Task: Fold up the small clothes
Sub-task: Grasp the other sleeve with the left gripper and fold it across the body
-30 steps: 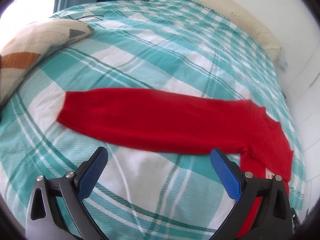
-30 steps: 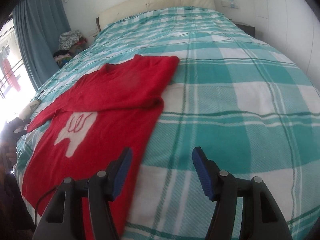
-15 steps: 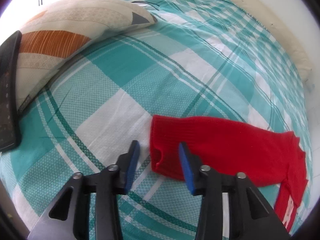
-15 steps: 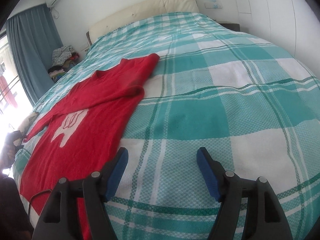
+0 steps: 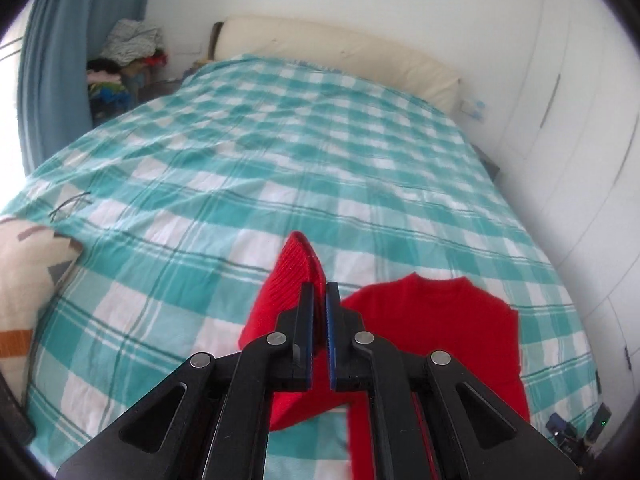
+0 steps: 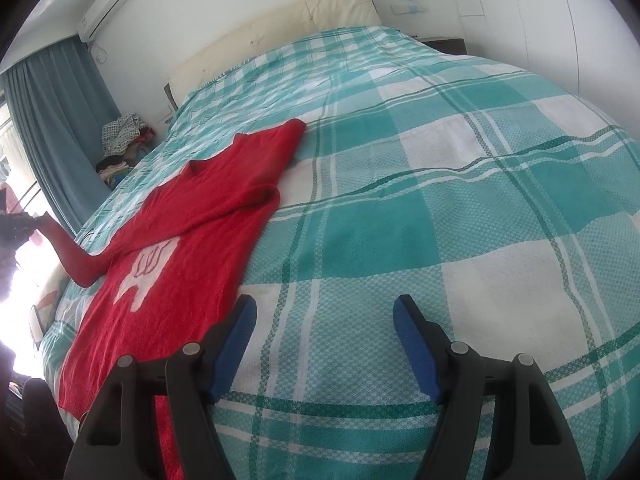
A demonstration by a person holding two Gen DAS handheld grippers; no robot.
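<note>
A small red sweater (image 6: pixel 192 236) with a white motif lies flat on the teal checked bed (image 6: pixel 460 184). One sleeve is folded across its chest. My left gripper (image 5: pixel 319 294) is shut on the cuff of the other sleeve (image 5: pixel 292 276) and holds it lifted above the bed; the sweater's body (image 5: pixel 440 336) lies to the right below it. In the right wrist view that sleeve (image 6: pixel 70 256) rises off the bed toward the far left. My right gripper (image 6: pixel 324 316) is open and empty, low over the bed just right of the sweater's hem.
A patterned pillow (image 5: pixel 28 280) lies at the bed's left edge. A cream headboard (image 5: pixel 340 56) is at the far end. A pile of clothes (image 5: pixel 124 60) sits by the blue curtain (image 5: pixel 76 40). White wardrobe doors (image 5: pixel 580 140) line the right side.
My left gripper closed on the sleeve cuff and lifted it off the bed. My right gripper stayed open and moved slightly along the sweater's right edge.
</note>
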